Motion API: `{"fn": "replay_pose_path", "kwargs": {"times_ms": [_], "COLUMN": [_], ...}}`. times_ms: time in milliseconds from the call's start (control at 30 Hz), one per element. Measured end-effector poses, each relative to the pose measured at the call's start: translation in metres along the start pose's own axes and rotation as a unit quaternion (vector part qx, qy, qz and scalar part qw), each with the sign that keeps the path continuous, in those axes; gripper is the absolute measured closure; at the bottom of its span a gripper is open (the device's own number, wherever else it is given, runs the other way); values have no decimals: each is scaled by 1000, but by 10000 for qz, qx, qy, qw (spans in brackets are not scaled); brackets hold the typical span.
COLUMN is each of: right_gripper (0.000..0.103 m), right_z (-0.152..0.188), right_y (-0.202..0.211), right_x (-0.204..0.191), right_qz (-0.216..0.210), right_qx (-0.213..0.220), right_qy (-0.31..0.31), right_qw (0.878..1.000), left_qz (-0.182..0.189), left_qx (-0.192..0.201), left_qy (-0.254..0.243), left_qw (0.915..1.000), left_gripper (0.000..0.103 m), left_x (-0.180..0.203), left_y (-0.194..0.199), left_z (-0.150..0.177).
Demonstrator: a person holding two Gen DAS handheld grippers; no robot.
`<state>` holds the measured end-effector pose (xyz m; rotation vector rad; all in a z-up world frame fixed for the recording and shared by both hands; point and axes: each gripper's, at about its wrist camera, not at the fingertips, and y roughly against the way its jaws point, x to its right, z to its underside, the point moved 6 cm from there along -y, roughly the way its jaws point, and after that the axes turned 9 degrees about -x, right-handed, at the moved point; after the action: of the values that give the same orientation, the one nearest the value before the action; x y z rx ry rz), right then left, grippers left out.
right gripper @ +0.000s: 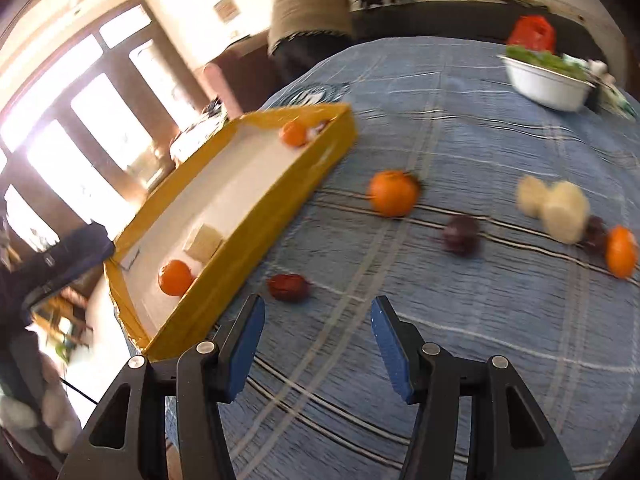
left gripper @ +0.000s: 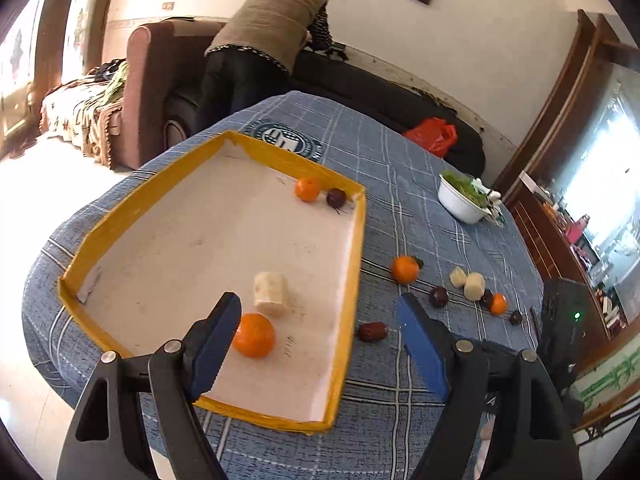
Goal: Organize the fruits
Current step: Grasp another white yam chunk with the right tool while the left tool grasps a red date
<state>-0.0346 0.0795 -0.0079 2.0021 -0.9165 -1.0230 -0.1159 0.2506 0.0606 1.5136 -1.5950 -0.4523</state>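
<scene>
A yellow-rimmed tray (left gripper: 288, 162) (right gripper: 260, 220) with a white floor holds two oranges (left gripper: 253, 335) (left gripper: 308, 188), a pale fruit chunk (left gripper: 271, 294) and a dark plum (left gripper: 336, 197). To its right on the blue cloth lie a red date (left gripper: 372, 331) (right gripper: 288, 287), an orange (left gripper: 405, 269) (right gripper: 393, 193), a dark plum (left gripper: 439, 296) (right gripper: 461, 235), two pale chunks (left gripper: 474, 286) (right gripper: 565, 212) and a small orange (left gripper: 498, 304) (right gripper: 620, 252). My left gripper (left gripper: 320, 308) hangs open over the tray's near right part, empty. My right gripper (right gripper: 318, 306) is open and empty just short of the date.
A white bowl of greens (left gripper: 464, 200) (right gripper: 544, 84) stands at the table's far right. A red bag (left gripper: 432, 136) lies on the dark sofa behind it. A person (left gripper: 272, 32) bends over the sofa beyond the table. The right wrist view is motion-blurred.
</scene>
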Motion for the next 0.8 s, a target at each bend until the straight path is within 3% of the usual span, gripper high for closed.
{"fn": "replay_pose_path", "kwargs": {"times_ms": [133,167,200,300,533,800], "right_gripper": [42,48,66,80,80,81], "right_z": [-9,-10,-10,-6,8,25], "right_y": [-29,-36,-39,-35,4,49], "right_x": [-22,-24,-23,-15,52,129], "right_qz": [181,275,337,419,817,628], "right_qx": [-188,-259,-324,-342,-17,414], "right_qy": [234,282,299,282,-358,-1227], "right_qw": [9994,9989,9985,9981,9960,9896], "left_qz": [44,92,125,149,391,383], "left_qx": [12,-20,-43,-74,-370,-951], "left_qy": [70,59,40,-66,-608,-1203], "left_qw": [10000,9999,9999,9998,9967,9874], "left_gripper": [24,24,24,24,22,21], "left_x": [-4,-3,-1,6,51,113], "left_y": [3,1,0,-4,-27,-104], "left_z": [1,2,3,1,-5,-17]}}
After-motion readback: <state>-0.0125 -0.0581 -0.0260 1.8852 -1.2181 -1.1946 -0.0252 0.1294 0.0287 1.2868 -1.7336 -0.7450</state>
